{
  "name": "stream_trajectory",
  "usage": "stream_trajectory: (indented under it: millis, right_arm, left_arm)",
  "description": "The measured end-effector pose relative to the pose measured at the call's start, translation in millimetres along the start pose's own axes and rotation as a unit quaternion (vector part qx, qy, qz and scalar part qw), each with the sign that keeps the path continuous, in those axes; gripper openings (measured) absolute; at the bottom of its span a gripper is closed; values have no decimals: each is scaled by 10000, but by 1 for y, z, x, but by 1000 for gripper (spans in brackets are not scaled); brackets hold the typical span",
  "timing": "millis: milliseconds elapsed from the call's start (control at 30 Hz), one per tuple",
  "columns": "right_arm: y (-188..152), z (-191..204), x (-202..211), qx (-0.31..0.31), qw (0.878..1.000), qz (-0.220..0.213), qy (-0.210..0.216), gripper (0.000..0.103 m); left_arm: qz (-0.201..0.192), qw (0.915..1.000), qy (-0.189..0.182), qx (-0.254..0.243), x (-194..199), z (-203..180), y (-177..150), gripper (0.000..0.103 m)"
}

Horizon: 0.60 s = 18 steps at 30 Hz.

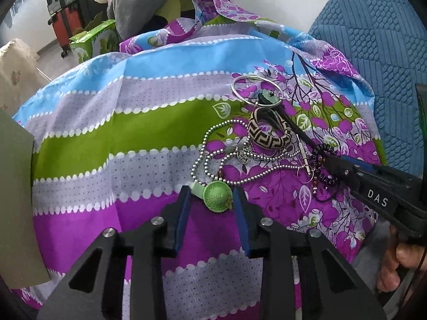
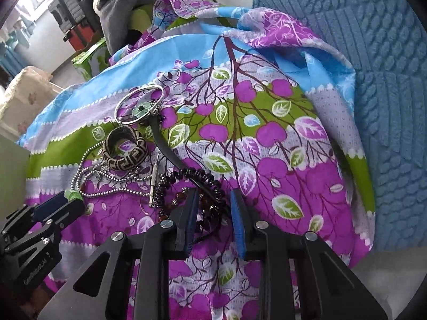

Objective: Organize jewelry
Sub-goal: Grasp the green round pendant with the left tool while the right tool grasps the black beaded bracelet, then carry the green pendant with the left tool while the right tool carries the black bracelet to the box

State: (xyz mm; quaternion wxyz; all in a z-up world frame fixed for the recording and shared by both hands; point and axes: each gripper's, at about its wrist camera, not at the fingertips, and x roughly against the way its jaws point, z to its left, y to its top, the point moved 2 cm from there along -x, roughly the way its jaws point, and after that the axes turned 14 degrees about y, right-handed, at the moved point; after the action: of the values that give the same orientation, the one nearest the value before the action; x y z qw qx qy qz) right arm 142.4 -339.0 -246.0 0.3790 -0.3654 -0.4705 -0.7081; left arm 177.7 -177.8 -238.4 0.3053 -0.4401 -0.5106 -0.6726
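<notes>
My left gripper (image 1: 212,196) points steeply down at the cloth (image 1: 138,122), jaws partly apart, with the green hat clip (image 1: 217,196) between the blue pads (image 1: 184,208); its pale tail touches the left pad, the hat's rim lies at the right pad, and I cannot tell whether the pads press it. Just beyond the clip, touching it, the ball chain (image 1: 202,157) loops over the purple stripe. Beyond the chain lies the patterned bangle (image 1: 269,136), and past that the silver hoop (image 1: 256,90) with a small green flower (image 1: 267,94) inside its ring. A black strap (image 1: 291,125) runs from the flower down to the right. Right of the chain: a small metal rod (image 1: 303,152) on a ring, then the black coil tie (image 1: 324,165). My right gripper (image 2: 214,202) also points steeply down, jaws narrowly apart, straddling the near edge of the coil tie, which in its own view (image 2: 186,181) lies against the left pad (image 2: 190,213), the right pad on bare cloth; I cannot tell if it grips. A hand (image 1: 400,261) holds that gripper's handle at the left view's right edge. Blue quilt (image 2: 373,80) lies right of the cloth.
</notes>
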Motion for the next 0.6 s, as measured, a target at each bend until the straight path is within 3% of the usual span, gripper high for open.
stream_trajectory:
  millis: [133,433,600]
  right_arm:
    - [3,3,0,12,10000,-17,12,8]
    - [1,10,23,32,9998,-202,72,8]
    - [-2,20,41,89,9994,-326,84,8]
  left_arm:
    - [-21,10000,-12,38,1,1,2,27]
    - [78,9997,-137,166,11,5,1,27]
    - [-54,9994,-186,273,33,14,1,27]
